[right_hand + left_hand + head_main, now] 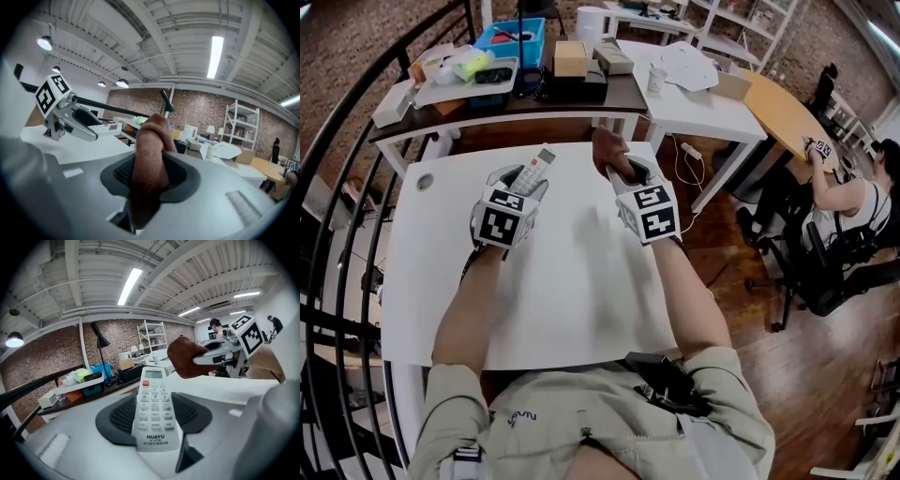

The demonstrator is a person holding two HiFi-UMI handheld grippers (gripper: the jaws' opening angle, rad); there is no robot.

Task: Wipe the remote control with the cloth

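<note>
White remote control (533,170): held lengthwise in the left gripper (523,184), buttons up, over the far part of the table (572,291).
Brown cloth (607,150): bunched in the right gripper (626,174), over the table's far edge, near the remote control but apart from it.
Left gripper: jaws clamped on the remote control.
Right gripper: jaws narrow, pinching the cloth.
</note>
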